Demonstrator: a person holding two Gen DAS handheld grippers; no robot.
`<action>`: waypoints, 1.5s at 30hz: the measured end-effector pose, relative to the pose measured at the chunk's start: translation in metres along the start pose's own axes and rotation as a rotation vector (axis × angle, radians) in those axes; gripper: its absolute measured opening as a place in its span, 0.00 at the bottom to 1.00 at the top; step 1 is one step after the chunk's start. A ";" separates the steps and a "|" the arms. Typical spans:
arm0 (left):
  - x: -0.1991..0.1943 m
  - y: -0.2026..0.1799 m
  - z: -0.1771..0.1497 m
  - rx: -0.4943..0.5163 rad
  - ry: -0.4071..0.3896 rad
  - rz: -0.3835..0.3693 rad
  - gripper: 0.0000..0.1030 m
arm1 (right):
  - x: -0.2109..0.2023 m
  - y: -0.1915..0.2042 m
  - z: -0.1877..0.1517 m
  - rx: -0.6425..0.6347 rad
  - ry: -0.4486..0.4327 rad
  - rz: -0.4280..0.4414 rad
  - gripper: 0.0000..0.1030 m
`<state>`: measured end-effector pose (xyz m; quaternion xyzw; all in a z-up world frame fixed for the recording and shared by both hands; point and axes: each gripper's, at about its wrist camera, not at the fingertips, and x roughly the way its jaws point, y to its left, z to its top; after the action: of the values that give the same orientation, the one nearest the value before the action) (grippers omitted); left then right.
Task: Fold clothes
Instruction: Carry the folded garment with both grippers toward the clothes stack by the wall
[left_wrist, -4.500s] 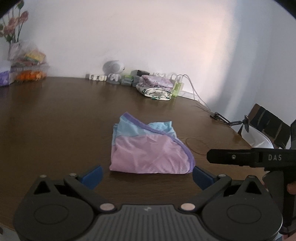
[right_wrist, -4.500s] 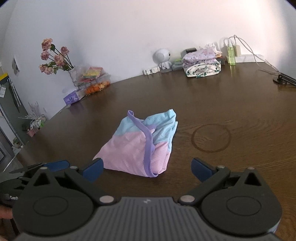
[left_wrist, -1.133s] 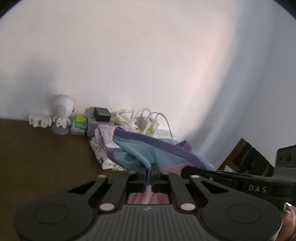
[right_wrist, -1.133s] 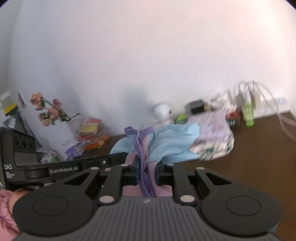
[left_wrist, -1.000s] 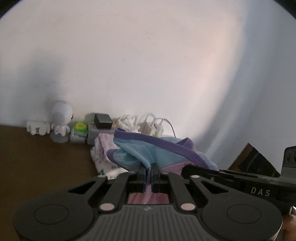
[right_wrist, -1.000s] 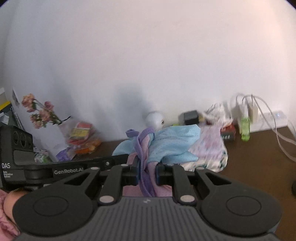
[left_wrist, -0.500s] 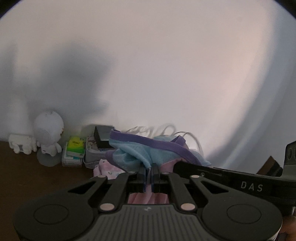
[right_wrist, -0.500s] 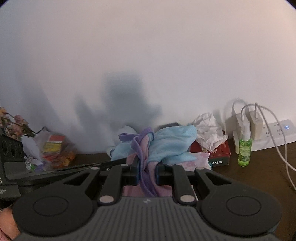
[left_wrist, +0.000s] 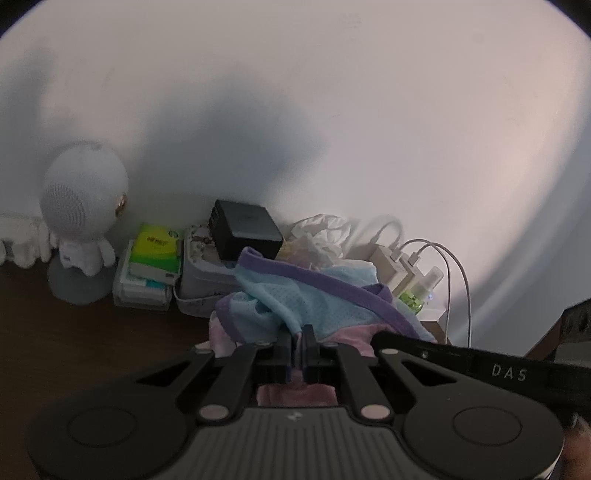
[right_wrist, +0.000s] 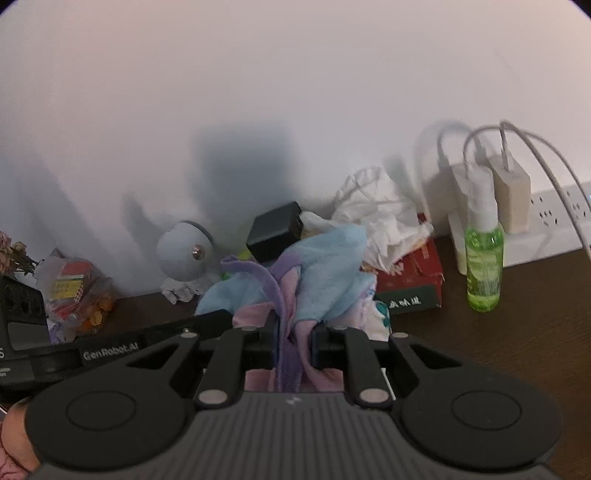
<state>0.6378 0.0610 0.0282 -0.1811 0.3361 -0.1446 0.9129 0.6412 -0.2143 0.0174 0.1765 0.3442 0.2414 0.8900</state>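
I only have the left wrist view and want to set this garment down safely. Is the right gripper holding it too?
Observer: Yes. The right gripper is shut on the garment, pinching a bunched fold.
Operator: Is anything hidden behind the cloth?
Observer: A red tissue box sits on the table just beyond it, toward the right.
Operator: And off to the left?
Observer: A clear bag of snacks lies by the wall.
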 end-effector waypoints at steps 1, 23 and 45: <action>0.000 0.002 -0.001 -0.003 -0.004 -0.003 0.04 | 0.000 -0.002 0.000 0.008 -0.004 0.005 0.16; -0.005 -0.036 -0.006 0.205 -0.146 0.113 0.10 | 0.006 0.044 -0.004 -0.201 -0.157 -0.095 0.12; -0.018 -0.021 -0.024 0.264 -0.146 0.119 0.12 | -0.011 0.059 -0.019 -0.349 -0.129 -0.125 0.17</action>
<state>0.6057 0.0434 0.0297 -0.0493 0.2573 -0.1195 0.9576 0.6025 -0.1693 0.0387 0.0128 0.2494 0.2299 0.9406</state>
